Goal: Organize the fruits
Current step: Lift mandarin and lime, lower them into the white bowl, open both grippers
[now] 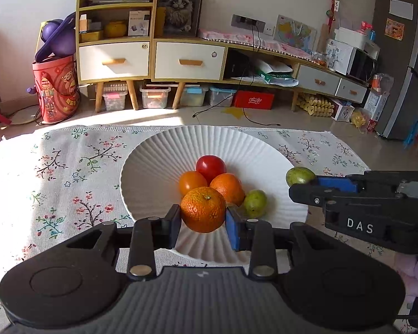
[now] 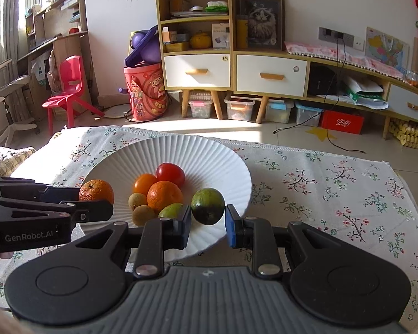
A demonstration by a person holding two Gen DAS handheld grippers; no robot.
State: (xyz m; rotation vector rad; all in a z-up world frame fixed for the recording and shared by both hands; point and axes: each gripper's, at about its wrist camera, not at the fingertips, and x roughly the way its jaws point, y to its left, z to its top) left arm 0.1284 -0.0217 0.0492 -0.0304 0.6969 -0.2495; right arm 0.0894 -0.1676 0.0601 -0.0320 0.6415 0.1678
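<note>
Clenched between the pads of the left claw (image 1: pixel 203 217), a dimpled mandarin (image 1: pixel 203 209) is hanging just over the near rim of the ribbed white plate (image 1: pixel 153 150), at about six o'clock of the pile. Meanwhile the right claw (image 2: pixel 208 224) is gripping a dark green fruit (image 2: pixel 208 206) over the plate's edge at roughly four o'clock. Both fruits are probably heading for the plate, which is sitting on the flowered cloth (image 2: pixel 320 183) covering the worktop. To place them well, each claw should be lowering its fruit into a free hollow beside the pile, not on top of it, and releasing only once the fruit is resting, since round fruit is likely to roll off a sloping rim. Counting what is lying on the plate: one red tomato (image 2: pixel 170 174), two orange fruits (image 2: pixel 164 196), two small brown fruits (image 2: pixel 138 201) and one pale green one (image 2: pixel 170 210).
</note>
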